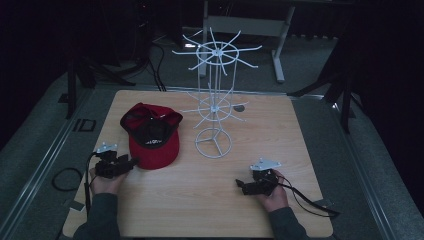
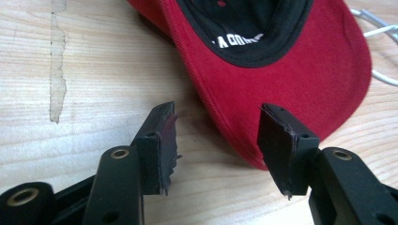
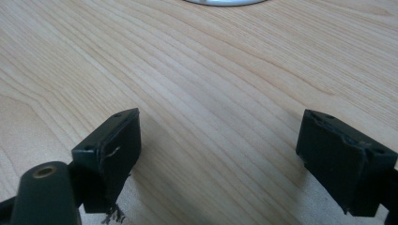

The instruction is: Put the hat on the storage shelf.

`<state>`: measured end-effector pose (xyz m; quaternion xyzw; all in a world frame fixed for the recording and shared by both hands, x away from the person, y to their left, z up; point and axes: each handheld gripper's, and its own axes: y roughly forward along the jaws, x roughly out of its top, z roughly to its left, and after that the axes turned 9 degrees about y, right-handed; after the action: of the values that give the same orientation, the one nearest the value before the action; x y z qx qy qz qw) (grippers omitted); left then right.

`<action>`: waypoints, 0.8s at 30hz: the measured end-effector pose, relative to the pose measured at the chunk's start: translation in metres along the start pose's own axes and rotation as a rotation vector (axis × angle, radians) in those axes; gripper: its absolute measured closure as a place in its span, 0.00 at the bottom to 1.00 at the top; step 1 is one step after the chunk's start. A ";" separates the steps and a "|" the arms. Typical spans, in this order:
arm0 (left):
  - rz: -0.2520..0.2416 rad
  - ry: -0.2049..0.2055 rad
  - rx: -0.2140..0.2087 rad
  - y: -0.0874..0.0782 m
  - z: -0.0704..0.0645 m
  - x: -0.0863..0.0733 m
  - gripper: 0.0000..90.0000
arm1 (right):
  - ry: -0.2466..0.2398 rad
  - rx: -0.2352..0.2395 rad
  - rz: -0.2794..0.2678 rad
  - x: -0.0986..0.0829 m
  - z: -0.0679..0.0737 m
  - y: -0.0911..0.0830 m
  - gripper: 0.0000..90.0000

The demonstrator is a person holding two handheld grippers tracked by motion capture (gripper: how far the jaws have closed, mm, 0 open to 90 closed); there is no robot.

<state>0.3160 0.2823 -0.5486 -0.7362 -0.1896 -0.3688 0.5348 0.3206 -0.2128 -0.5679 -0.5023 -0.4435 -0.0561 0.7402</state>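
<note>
Worktop (image 1: 300,150): pale wood-grain board with rounded corners, set on grey carpeted flooring in a dark room; a worn, peeling strip shows in the left gripper view. Left gripper (image 1: 131,162), near the front left corner, jaws wide apart and empty, their tips just short of the red baseball cap (image 1: 150,135). Cap lies crown down, black lining up, left of centre. White wire display rack (image 1: 214,95) stands upright mid-worktop toward the rear edge. Right gripper (image 1: 240,185), near the front right corner, jaws wide over bare wood.
</note>
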 end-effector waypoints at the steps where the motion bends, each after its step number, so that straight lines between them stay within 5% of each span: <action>1: 0.005 0.003 -0.003 0.001 0.000 0.001 0.52 | 0.000 -0.001 0.000 0.000 0.000 0.000 0.16; 4: 0.026 0.030 -0.006 0.006 -0.002 0.007 0.52 | 0.001 -0.001 -0.001 -0.001 0.000 -0.001 0.16; 17: 0.057 0.009 -0.079 0.023 0.004 0.018 0.60 | 0.001 -0.001 -0.001 -0.001 0.001 -0.001 0.16; 24: 0.073 0.052 -0.091 0.030 -0.001 0.022 0.59 | 0.003 0.000 0.000 -0.001 0.001 -0.001 0.16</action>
<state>0.3501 0.2679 -0.5509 -0.7564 -0.1319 -0.3763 0.5185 0.3197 -0.2128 -0.5679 -0.5024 -0.4424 -0.0568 0.7407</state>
